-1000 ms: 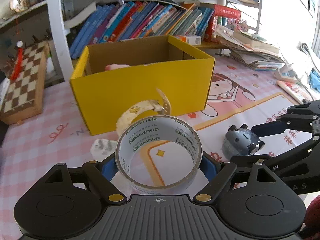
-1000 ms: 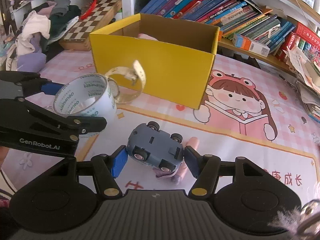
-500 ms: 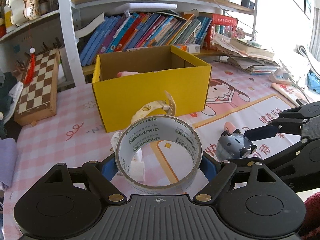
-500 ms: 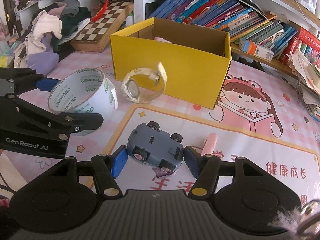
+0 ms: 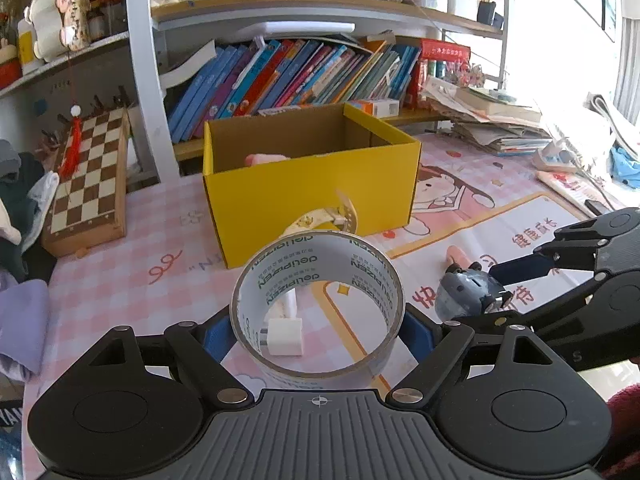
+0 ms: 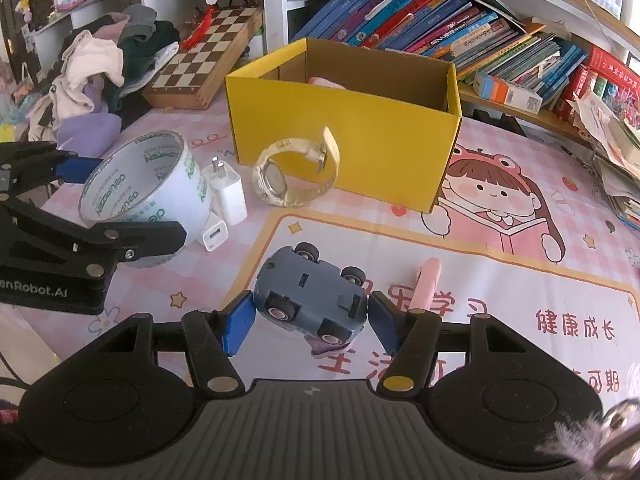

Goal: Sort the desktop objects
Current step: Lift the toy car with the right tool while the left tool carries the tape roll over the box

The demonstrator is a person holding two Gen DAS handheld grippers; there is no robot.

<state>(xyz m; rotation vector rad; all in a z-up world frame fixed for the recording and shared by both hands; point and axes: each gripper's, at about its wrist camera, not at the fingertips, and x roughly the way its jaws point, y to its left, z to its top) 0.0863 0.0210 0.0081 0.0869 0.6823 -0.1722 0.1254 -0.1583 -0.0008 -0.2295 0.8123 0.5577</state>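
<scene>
Hand-held gripper on my left [image 5: 318, 330] clamps the tape roll [image 5: 318, 304], lifted clear of the desk [image 5: 120, 280]; the yellow box [image 6: 344, 124] sits ahead, open-topped, something pink already inside. My right hand-held gripper [image 6: 310, 316] pinches the grey toy car [image 6: 310, 296], wheels toward me. Carry step, I'd say: next, both go over the rim, then release. Watch [image 6: 296, 172], charger [image 6: 228, 196] wait on the desk.
</scene>
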